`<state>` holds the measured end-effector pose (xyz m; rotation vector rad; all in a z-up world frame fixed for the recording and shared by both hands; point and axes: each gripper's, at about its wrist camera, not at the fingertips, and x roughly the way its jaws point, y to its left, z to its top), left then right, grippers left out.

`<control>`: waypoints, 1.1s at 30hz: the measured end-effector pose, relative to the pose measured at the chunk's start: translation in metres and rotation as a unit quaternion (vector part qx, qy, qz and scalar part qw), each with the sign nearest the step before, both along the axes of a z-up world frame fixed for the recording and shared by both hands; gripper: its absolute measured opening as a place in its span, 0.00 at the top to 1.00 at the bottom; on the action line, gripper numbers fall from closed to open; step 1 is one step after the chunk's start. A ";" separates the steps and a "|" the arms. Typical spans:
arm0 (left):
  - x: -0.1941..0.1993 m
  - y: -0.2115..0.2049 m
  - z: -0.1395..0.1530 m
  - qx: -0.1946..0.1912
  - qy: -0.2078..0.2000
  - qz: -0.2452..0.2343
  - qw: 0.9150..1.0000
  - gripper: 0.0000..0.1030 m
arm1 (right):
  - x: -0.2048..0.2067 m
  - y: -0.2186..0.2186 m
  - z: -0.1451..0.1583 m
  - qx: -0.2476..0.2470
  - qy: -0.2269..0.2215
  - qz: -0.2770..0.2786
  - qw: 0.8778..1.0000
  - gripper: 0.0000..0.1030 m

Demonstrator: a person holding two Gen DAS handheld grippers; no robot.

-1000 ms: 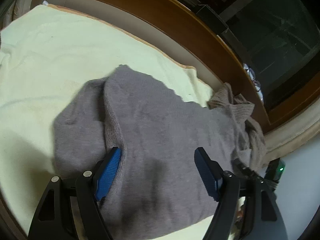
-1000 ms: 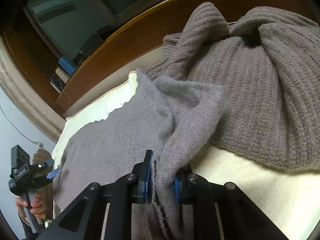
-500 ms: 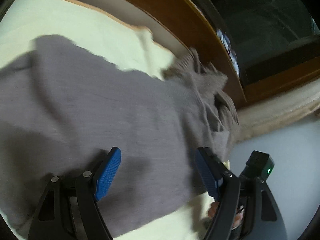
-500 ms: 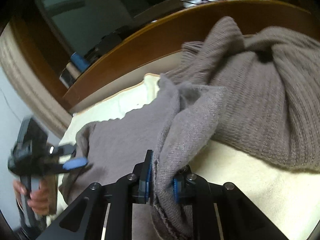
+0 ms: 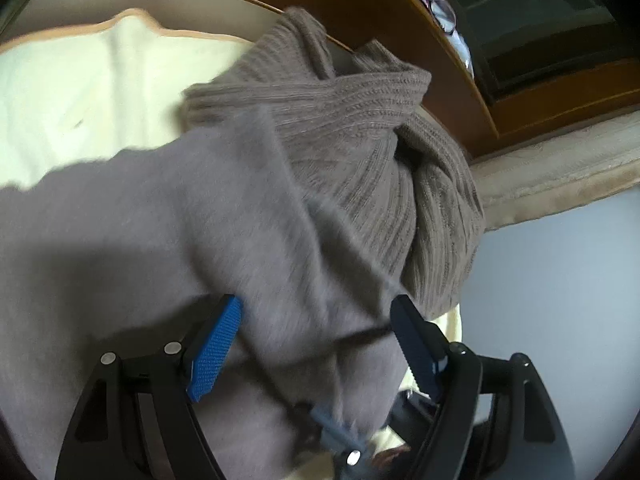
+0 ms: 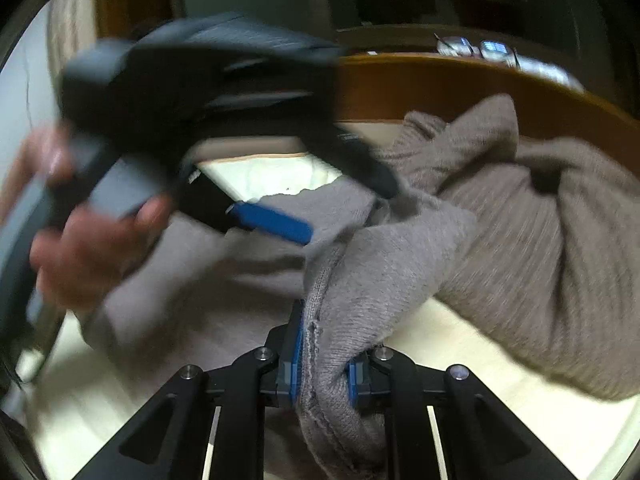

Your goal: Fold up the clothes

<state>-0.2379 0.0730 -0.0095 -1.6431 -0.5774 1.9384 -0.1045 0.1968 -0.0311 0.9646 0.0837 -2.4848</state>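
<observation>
Cream blanket [image 5: 80, 92] covers the bed, wooden headboard [image 5: 360, 8] curving behind w/ glasses [image 5: 436, 12] on its ledge. Smooth grey sweater [image 5: 140, 220] lies spread on the blanket; ribbed brown sweater [image 5: 380, 152] is bunched just beside it, touching. Left gripper [image 5: 316, 340] hovers over the grey knit, fingers spread wide. Right gripper [image 6: 322, 364] has fingers pinching a fold of the grey sweater. Hand [image 6: 88, 248] w/ the left gripper blocks much of the right view, blurred.
</observation>
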 end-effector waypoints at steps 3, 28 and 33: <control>-0.014 0.016 -0.004 -0.012 -0.020 -0.016 1.000 0.22 | 0.004 -0.003 0.000 0.034 0.023 0.000 0.999 0.83; -0.013 -0.012 0.025 -0.053 0.033 -0.031 0.998 0.91 | 0.056 -0.066 0.025 0.119 0.133 0.030 0.984 0.83; -0.002 -0.057 0.045 -0.035 0.047 -0.021 0.998 0.91 | 0.041 -0.065 0.055 -0.011 0.065 0.038 0.997 0.83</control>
